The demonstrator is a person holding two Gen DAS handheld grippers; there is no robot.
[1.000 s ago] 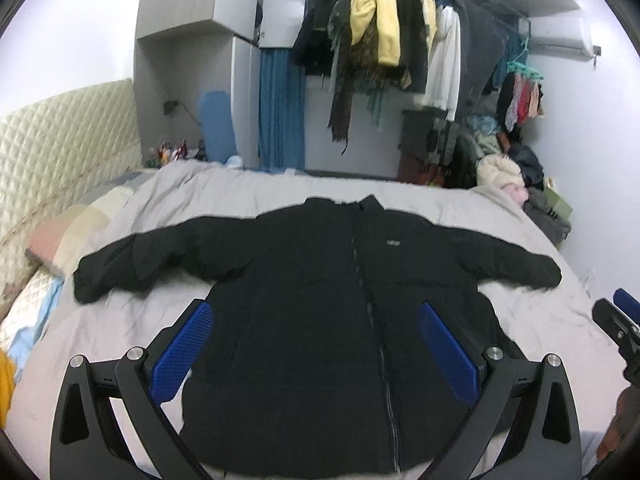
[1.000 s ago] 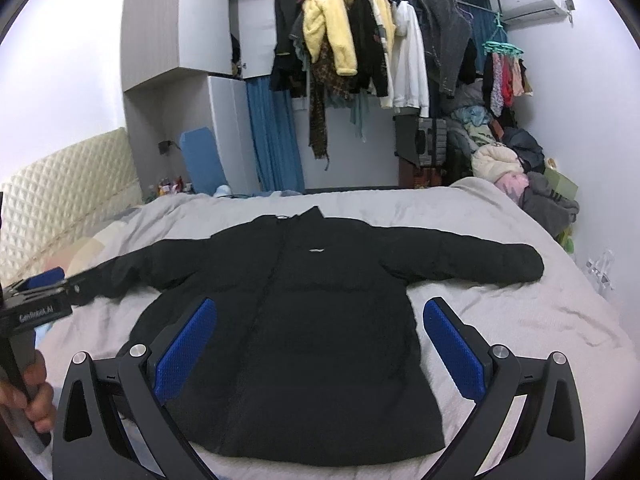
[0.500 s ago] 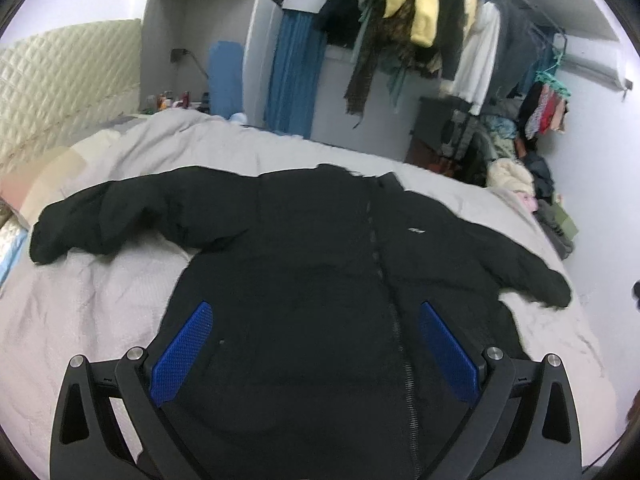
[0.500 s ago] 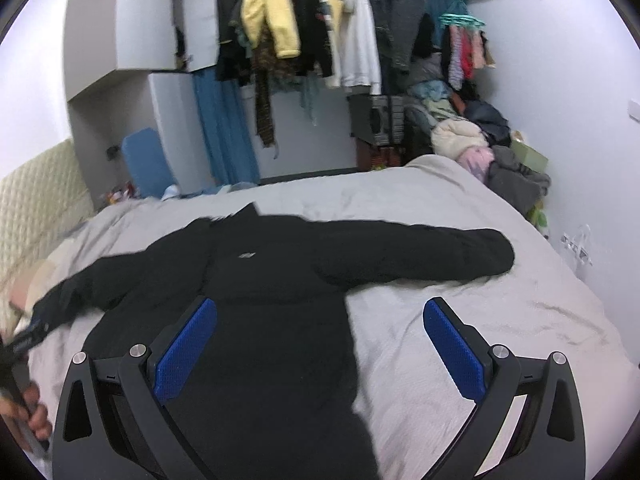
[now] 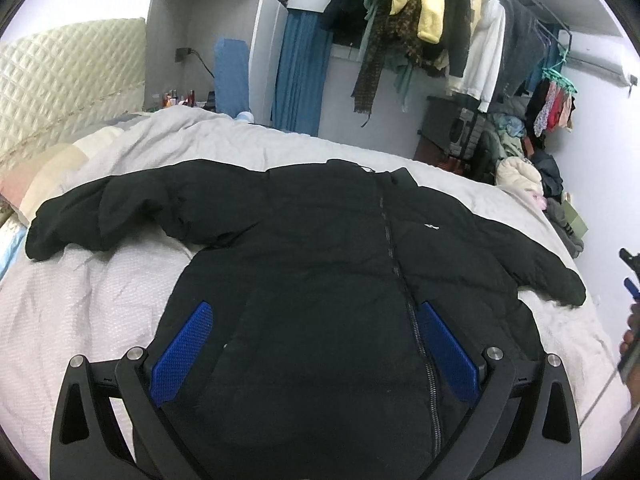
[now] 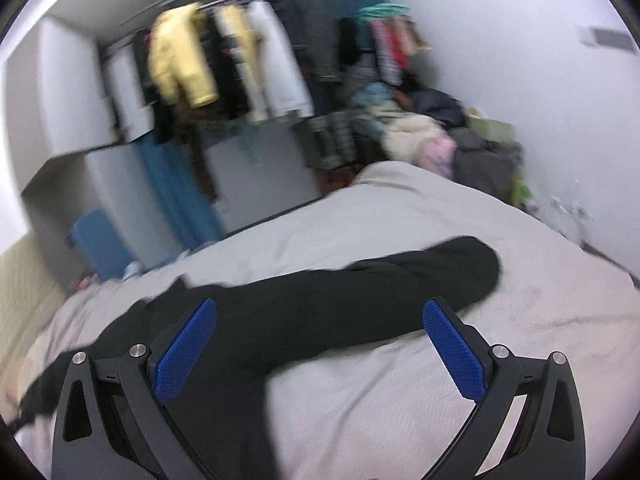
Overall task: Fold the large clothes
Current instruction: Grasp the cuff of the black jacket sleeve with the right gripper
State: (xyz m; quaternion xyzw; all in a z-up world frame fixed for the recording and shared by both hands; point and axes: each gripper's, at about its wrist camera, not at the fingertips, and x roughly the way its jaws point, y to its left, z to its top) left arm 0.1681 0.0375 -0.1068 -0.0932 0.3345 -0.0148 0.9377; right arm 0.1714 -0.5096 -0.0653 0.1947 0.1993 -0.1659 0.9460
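A large black zip jacket (image 5: 320, 272) lies flat, front up, on the grey bed cover (image 5: 88, 304), both sleeves spread out. My left gripper (image 5: 316, 320) is open and empty, hovering over the jacket's lower front near the zip. My right gripper (image 6: 320, 320) is open and empty, above the jacket's right sleeve (image 6: 380, 296), whose cuff (image 6: 480, 268) points right. The right wrist view is blurred by motion. The right gripper's edge shows at the far right of the left wrist view (image 5: 630, 280).
A quilted headboard (image 5: 68, 92) and pillows stand at the left. A rail of hanging clothes (image 5: 432, 32) and a heap of clothes (image 5: 528, 176) fill the far side. A white wall (image 6: 560, 120) runs along the bed's right edge.
The left gripper has dropped lower and closer over the jacket's front. The right gripper has swung right and tilted, from over the body to over the right sleeve. Both stayed open.
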